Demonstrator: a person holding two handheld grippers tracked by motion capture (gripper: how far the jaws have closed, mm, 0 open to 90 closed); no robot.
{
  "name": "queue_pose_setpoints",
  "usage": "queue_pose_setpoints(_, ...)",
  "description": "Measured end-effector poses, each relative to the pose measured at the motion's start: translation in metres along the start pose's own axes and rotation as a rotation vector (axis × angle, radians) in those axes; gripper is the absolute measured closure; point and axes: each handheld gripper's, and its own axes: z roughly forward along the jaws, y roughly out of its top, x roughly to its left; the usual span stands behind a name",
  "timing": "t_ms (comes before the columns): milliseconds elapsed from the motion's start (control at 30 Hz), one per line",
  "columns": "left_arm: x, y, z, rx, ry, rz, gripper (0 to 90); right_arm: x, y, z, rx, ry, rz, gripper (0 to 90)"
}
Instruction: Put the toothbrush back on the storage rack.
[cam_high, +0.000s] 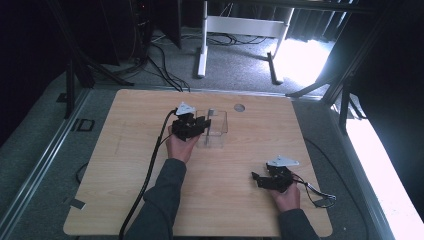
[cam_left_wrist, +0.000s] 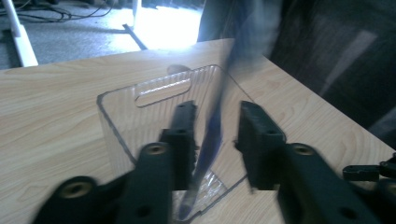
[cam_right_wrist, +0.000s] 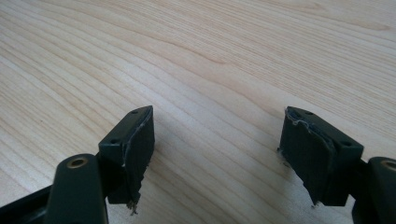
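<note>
Reaching over a clear ribbed plastic bin (cam_high: 216, 128) at frame centre in the high view, left gripper (cam_high: 199, 125) has its jaws parted with a thin bluish, blurred strip (cam_left_wrist: 211, 135) standing between them, contact unclear. Bin has slot handle (cam_left_wrist: 163, 88), rectangular walls. Right gripper (cam_right_wrist: 217, 154), lower right in the high view, jaws wide apart over bare pale woodgrain table (cam_right_wrist: 210, 56), pads worn and frayed.

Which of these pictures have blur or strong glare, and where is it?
High view: sunlight burns out the floor beyond the table. Left gripper view: a thin dark object between the open jaws is smeared by blur, and the clear plastic container stays fairly sharp. Right gripper view: the wood grain is sharp, with no glare.
</note>
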Motion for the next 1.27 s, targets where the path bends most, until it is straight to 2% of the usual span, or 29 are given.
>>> queue_pose_setpoints(100,0.0,0.001,-0.003,-0.011,0.0,0.002,56.2,0.0,0.0,0.0,0.0,0.0,0.0,26.2)
queue_pose_setpoints(233,0.002,0.0,-0.008,-0.031,0.009,-0.005,53.0,0.0,0.0,0.0,0.0,0.0,0.0,26.2)
queue_pose_setpoints(400,0.01,-0.003,-0.016,-0.047,0.02,-0.037,52.1,0.0,0.0,0.0,0.0,0.0,0.0,26.2)
queue_pose_setpoints(600,0.017,-0.007,-0.027,-0.069,0.016,-0.051,51.0,0.0,0.0,0.0,0.0,0.0,-0.001,26.2)
queue_pose_setpoints(767,0.025,-0.009,-0.038,-0.088,0.03,-0.069,50.2,0.0,0.0,0.0,0.0,0.0,-0.001,26.2)
queue_pose_setpoints(1100,0.038,-0.017,-0.052,-0.077,0.077,-0.074,49.2,0.0,0.0,0.0,0.0,0.0,-0.001,26.2)
queue_pose_setpoints(1267,0.043,-0.027,-0.053,-0.044,0.117,-0.072,49.0,0.0,0.0,0.0,0.001,0.001,0.001,26.1)
